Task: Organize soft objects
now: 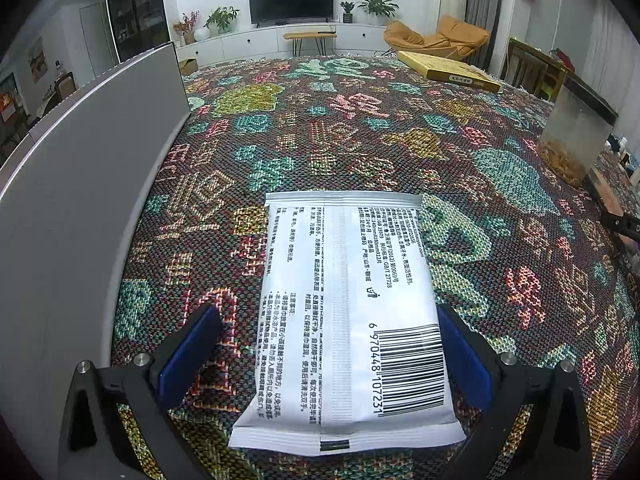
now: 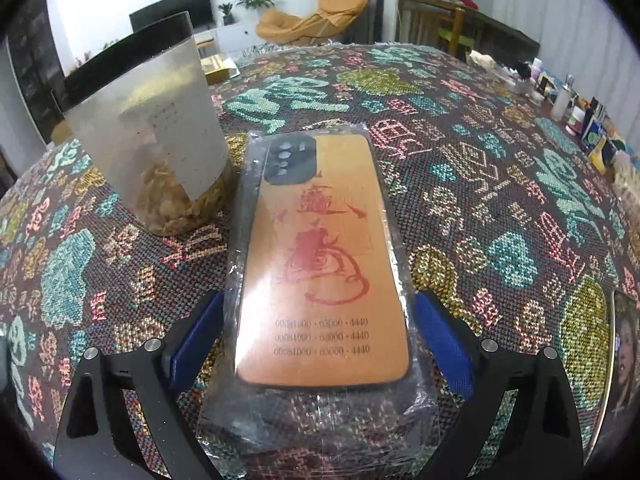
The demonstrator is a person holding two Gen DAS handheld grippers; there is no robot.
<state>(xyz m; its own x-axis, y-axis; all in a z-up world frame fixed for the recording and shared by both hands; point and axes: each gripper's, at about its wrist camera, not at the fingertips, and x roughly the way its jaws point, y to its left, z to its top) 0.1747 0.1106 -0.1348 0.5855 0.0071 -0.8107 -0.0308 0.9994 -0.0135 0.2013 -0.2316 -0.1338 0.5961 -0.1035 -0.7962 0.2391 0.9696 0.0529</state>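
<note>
The left gripper (image 1: 330, 354) straddles a white wipes pack (image 1: 344, 320) lying flat on the patterned cloth (image 1: 460, 160). Its 2 blue pads stand spread: the right pad sits at the pack's edge, the left one clear of it, so nothing is clamped. The pack's long axis runs straight away from the gripper, along its pointing line.

The right gripper (image 2: 318, 344) is likewise wide open around a bagged orange phone case (image 2: 320, 256), pads apart from the wrap, the case's length also running away. A frosted jar (image 2: 156, 140) stands just beyond, left of the case.
</note>
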